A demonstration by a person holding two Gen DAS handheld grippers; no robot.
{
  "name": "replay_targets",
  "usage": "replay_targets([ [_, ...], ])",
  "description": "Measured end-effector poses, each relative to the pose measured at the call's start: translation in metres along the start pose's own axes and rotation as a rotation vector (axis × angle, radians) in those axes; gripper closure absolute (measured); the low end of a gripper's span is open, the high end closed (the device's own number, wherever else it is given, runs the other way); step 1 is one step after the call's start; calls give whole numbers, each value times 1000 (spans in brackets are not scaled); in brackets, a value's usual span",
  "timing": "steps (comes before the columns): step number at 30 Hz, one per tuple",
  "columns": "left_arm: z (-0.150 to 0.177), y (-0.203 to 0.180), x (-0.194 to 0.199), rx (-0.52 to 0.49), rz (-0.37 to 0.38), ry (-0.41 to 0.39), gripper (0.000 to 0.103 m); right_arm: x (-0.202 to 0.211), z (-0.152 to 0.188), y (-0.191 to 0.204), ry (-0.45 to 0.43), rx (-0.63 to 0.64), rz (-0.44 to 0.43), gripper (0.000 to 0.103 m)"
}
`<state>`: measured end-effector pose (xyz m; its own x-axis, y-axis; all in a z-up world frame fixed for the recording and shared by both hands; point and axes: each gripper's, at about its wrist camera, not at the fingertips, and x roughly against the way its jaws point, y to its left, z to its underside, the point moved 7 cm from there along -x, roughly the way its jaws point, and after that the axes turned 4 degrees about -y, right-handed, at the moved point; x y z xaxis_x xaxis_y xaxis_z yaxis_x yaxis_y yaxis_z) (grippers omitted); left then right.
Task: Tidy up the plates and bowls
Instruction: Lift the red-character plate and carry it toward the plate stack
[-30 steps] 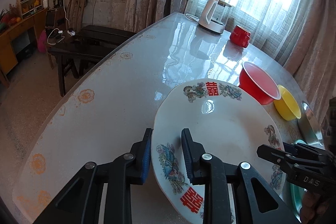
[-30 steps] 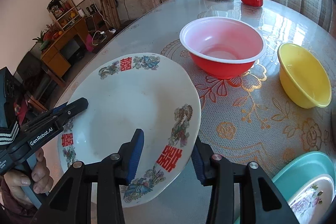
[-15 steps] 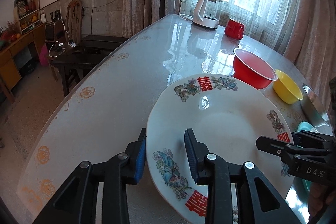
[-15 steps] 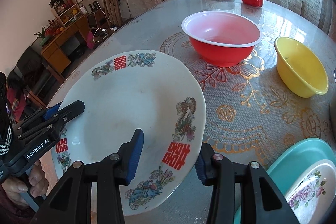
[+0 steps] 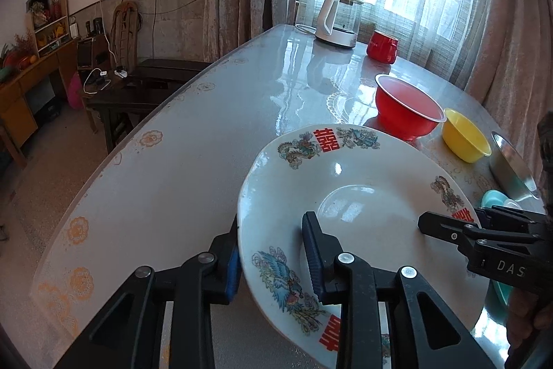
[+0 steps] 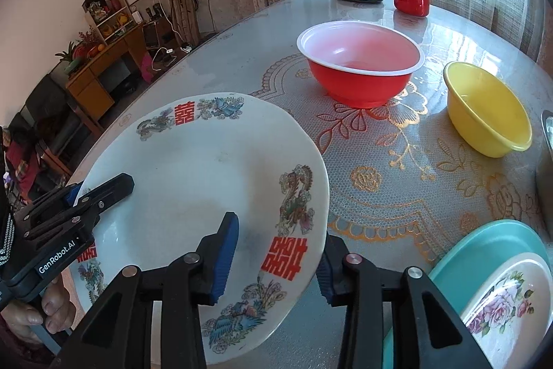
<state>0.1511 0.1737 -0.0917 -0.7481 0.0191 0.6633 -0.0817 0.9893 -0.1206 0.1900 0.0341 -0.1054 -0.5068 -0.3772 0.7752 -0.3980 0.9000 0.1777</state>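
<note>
Both grippers (image 5: 273,256) (image 6: 276,260) hold plate (image 6: 193,182) above glossy floral-patterned table (image 5: 193,140).

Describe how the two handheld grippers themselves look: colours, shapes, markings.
Both grippers are black plastic with angular, triangular cut-out finger arms, silver rivets and ribbed blue pads. The left gripper carries white "GenRobot.AI" lettering on its side; the right gripper shows white "DAS" lettering. No cables are visible. A striped sleeve edge shows behind the left one.
</note>
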Motion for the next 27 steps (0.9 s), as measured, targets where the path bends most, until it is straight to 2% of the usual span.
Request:
replay_targets([
  [7,11,-6,14,-1,12,-4,72,15,6,-3,-23,11,-17,61],
  [18,20,-12,32,45,89,-18,73,36,21,-8,-52,53,-4,73],
  [27,19,-28,42,12,119,-55,72,55,25,-14,-99,73,9,74],
])
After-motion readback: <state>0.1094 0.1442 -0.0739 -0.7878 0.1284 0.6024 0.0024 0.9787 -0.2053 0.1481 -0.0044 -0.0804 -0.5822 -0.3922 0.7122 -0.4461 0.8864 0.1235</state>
